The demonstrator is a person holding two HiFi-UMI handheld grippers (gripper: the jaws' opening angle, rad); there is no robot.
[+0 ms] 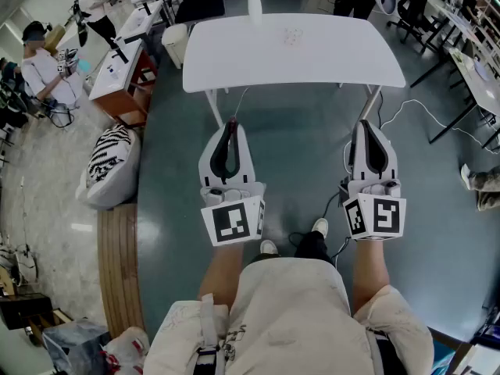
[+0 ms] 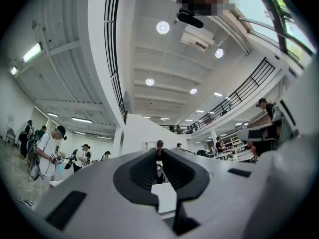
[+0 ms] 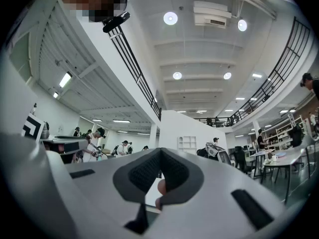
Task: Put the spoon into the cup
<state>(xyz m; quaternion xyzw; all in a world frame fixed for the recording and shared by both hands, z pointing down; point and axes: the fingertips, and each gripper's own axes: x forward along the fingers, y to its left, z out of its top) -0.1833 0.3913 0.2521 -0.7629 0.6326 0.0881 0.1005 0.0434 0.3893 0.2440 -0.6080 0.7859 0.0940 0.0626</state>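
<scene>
Left hand-held gripper (image 1: 232,125), right hand-held gripper (image 1: 373,128) tilted upward.

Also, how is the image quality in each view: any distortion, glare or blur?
Head view: sharp, evenly lit, wide-lens curving at the edges, the white table almost blown out. Left gripper view: strong fisheye, black corners, ceiling lamps blown out. Right gripper view: same fisheye, the railing curved, lamps glaring.

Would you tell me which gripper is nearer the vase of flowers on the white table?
Left. The left gripper sits short of the table, almost in line with the vase; the right gripper is equally short but well off to its right.
</scene>
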